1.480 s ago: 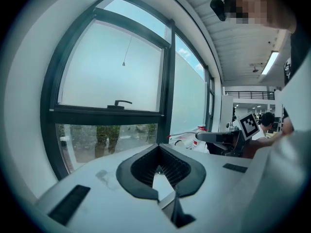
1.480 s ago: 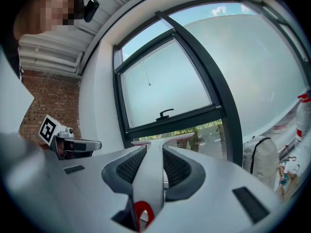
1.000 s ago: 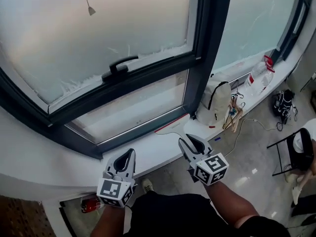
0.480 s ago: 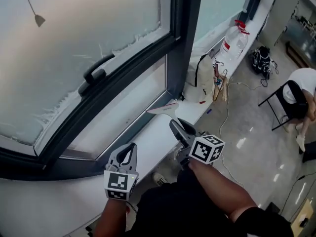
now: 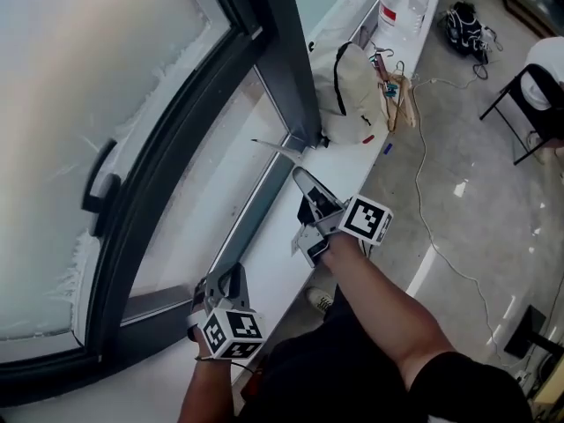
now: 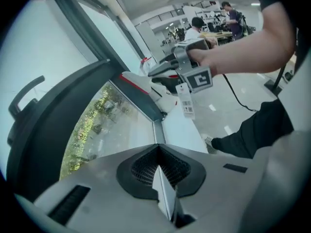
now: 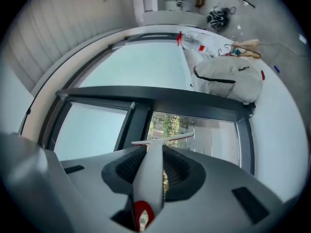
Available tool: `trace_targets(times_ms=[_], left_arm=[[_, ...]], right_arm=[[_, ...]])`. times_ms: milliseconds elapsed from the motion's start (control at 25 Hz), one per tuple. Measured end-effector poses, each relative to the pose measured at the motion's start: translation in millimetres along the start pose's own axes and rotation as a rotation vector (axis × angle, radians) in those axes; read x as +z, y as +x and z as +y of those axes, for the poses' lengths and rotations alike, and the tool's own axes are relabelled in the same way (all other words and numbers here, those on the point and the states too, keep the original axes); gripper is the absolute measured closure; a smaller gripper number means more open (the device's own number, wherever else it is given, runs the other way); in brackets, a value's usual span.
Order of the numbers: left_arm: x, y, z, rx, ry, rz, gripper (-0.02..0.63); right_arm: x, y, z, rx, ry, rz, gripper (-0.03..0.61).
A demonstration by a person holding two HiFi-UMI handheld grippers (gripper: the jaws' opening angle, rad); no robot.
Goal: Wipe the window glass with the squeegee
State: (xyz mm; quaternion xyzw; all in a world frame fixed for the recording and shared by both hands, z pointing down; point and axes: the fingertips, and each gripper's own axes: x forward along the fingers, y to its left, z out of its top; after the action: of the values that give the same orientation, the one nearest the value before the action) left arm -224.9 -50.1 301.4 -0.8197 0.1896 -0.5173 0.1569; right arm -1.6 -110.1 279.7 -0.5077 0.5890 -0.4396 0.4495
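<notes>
A white squeegee (image 7: 151, 176) with a red butt end is clamped in my right gripper (image 7: 156, 153). Its blade (image 7: 164, 139) lies crosswise in front of the clear lower window pane (image 7: 206, 135). In the head view the right gripper (image 5: 302, 183) hovers above the white sill (image 5: 284, 252), and the squeegee (image 5: 275, 150) reaches toward the pane's right corner. The frosted upper pane (image 5: 79, 77) carries a dark handle (image 5: 100, 181). My left gripper (image 5: 224, 282) is shut and holds nothing, low by the sill. The left gripper view shows the right gripper (image 6: 163, 74) and the squeegee (image 6: 136, 81) ahead.
A dark window post (image 5: 286, 55) stands right of the pane. Farther along the sill lie a pale backpack (image 5: 352, 82), wooden hangers (image 5: 398, 91) and a big water bottle (image 5: 401, 3). On the floor are a white cable (image 5: 423, 192), a black bag (image 5: 465, 20) and a chair (image 5: 539, 104).
The head view has swung right and tilted. My right gripper has carried the squeegee along the sill to the lower pane's right corner. The left gripper sits lower in view, still shut.
</notes>
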Motion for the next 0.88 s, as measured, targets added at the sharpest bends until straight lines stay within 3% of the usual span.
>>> trace_targets(times_ms=[160, 240, 560, 880], left_arm=[[-6.6, 34.9, 12.4, 0.027, 0.069, 0.109, 0.614], [-7.8, 52.0, 19.5, 0.042, 0.091, 0.147, 0.614], [-7.4, 91.5, 47.1, 0.036, 0.084, 0.273, 0.613], [3.8, 111.2, 66.8, 0.031, 0.061, 0.288, 0.614]], right_arm=[[26.4, 42.9, -53.9, -0.055, 0.279, -0.085, 0.487], [38.5, 70.7, -69.9, -0.052, 0.361, -0.111, 0.488], [85.4, 147.3, -67.2, 0.022, 0.386, -0.173, 0.488], [114.4, 185.8, -50.0, 0.087, 0.313, -0.141, 0.488]])
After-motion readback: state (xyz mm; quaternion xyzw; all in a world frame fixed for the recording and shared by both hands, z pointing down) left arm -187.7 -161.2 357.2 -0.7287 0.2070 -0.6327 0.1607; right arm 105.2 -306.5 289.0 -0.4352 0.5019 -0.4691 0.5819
